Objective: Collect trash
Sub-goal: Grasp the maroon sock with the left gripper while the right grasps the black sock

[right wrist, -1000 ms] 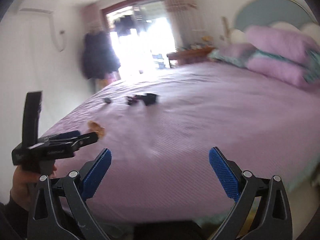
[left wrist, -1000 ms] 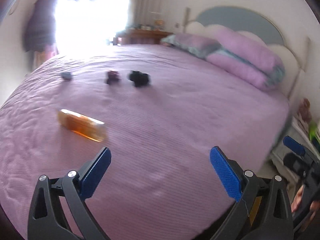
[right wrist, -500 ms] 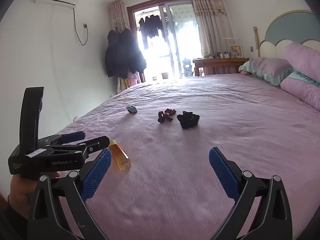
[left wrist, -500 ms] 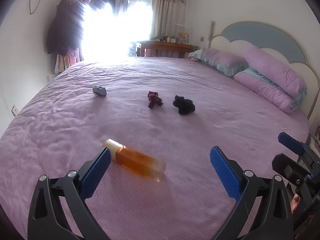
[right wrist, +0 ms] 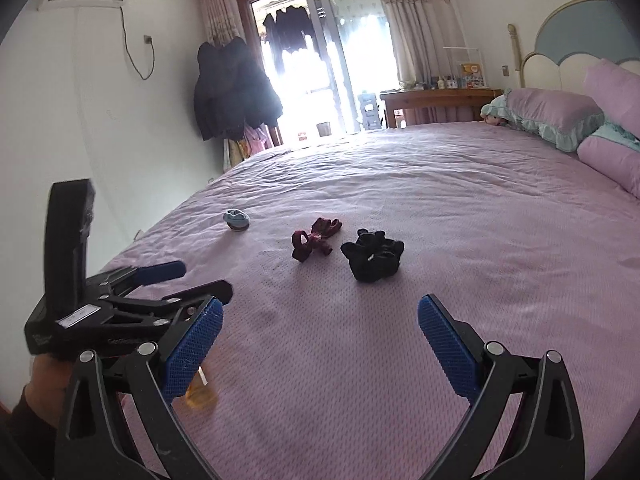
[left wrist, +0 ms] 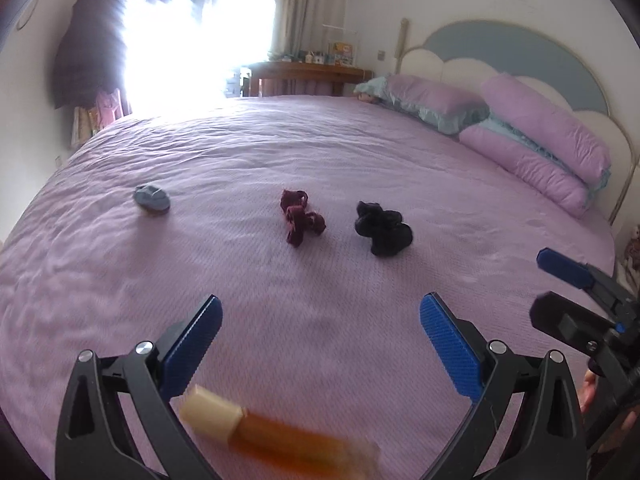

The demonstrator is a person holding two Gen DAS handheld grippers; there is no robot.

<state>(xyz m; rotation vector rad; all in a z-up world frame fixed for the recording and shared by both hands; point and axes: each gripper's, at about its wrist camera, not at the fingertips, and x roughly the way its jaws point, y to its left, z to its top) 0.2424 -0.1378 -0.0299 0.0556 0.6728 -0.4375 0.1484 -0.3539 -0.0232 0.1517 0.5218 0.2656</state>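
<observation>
Now, with your left tool (left wrist: 320,344) wide apart, pinch the hard, slippery amber bottle (left wrist: 280,438) around its middle.

Daylight pours in from the glass door (right wrist: 320,76) at the far end of the room and is the only clear light source. In the left wrist view it blows out to a white glare that swallows the door frame and smears the dark coats (left wrist: 86,60) beside it; the right wrist view holds more detail there. The purple bed (left wrist: 320,152) is evenly lit, with soft, faint shadows under the small items. Both fisheye views bend the room strongly and darken at the corners. The amber bottle (left wrist: 276,438) low in the left view is blurred, probably by motion or closeness.
</observation>
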